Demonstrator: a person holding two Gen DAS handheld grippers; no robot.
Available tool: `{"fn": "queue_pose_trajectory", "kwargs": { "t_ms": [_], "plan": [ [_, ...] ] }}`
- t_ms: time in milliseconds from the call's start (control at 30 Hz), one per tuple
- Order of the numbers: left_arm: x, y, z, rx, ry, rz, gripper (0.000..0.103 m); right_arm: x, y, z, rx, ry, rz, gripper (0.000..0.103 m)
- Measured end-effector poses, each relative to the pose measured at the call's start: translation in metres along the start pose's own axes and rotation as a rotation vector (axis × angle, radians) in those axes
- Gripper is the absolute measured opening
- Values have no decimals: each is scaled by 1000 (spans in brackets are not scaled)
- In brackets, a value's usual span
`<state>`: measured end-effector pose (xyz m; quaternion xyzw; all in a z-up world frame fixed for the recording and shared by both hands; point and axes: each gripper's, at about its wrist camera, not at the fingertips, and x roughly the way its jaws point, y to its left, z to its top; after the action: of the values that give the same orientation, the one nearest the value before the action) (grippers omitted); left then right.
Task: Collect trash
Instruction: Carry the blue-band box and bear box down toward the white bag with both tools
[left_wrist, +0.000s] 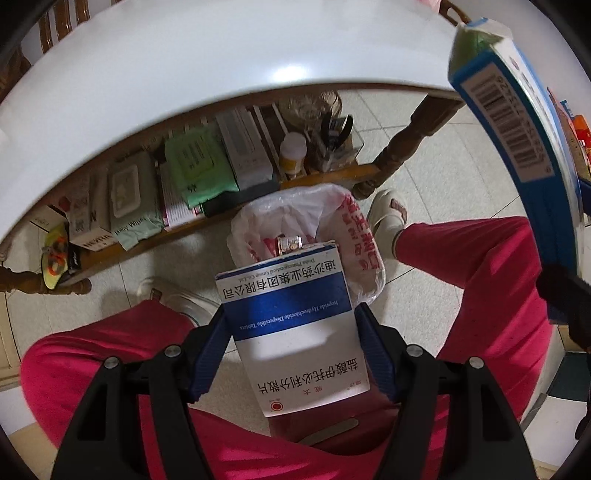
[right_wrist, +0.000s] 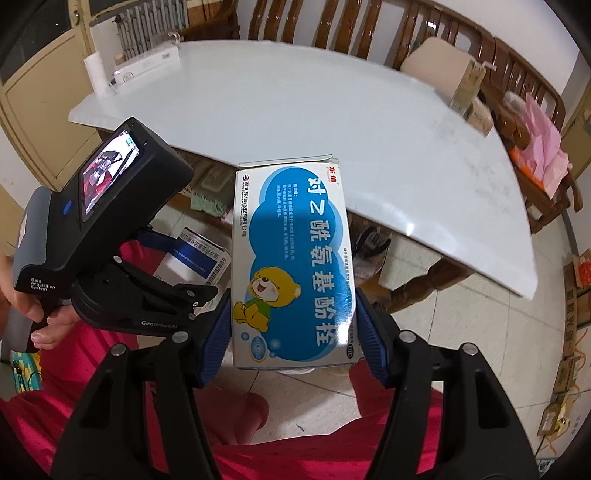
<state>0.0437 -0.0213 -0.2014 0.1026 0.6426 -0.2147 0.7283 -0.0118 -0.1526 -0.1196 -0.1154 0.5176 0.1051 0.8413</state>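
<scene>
Closest to the left wrist camera, the left gripper (left_wrist: 291, 350) has its blue pads (left_wrist: 212, 354) clamped on both long sides of a white-and-blue medicine box (left_wrist: 291, 325), gripping it at about its middle. The box points toward twelve o'clock, its far flap end hanging right over the mouth of a small bin lined with a white plastic bag (left_wrist: 295, 210) printed in red. Something small and red-and-white already lies inside the bag. The bin stands on the tiled floor (left_wrist: 424, 147) between the person's legs in bright pink trousers (left_wrist: 491, 280), with a pale slipper (left_wrist: 388, 218) at one o'clock of the bin.

From the right wrist camera, the right gripper (right_wrist: 293, 339) is likewise closed on a box: a blue carton with a cartoon bear (right_wrist: 295, 266), pinched by its lower sides between the pads, standing up toward twelve o'clock. At nine o'clock of it is the left gripper's black housing with a small lit screen (right_wrist: 110, 166), held in the person's hand (right_wrist: 33, 306), the white-and-blue box just visible under it.

Behind both boxes runs a white oval table (right_wrist: 332, 110), wooden chairs (right_wrist: 369, 29) at its far side. Under the table, a low wooden shelf (left_wrist: 207, 221) holds wipe packs, boxes and a white-capped bottle (left_wrist: 293, 153).
</scene>
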Motion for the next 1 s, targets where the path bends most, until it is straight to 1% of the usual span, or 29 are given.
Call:
{"fn": "queue_pose_trajectory", "kwargs": {
  "t_ms": [200, 400, 600, 800, 867, 1000],
  "plan": [
    [34, 1, 3, -17, 59, 0, 66, 30, -1, -8, 23, 55, 14, 61],
    [68, 8, 9, -66, 116, -25, 66, 63, -3, -16, 35, 108, 2, 61],
    [97, 20, 20, -129, 147, -24, 66, 95, -10, -24, 75, 166, 10, 61],
    [124, 27, 32, -195, 175, -40, 66, 130, -14, -34, 86, 223, -20, 61],
    [133, 29, 35, -209, 180, -37, 66, 143, -17, -37, 103, 250, -14, 61],
    [156, 34, 42, -253, 213, -36, 66, 169, -19, -44, 132, 303, -4, 61]
  ]
}}
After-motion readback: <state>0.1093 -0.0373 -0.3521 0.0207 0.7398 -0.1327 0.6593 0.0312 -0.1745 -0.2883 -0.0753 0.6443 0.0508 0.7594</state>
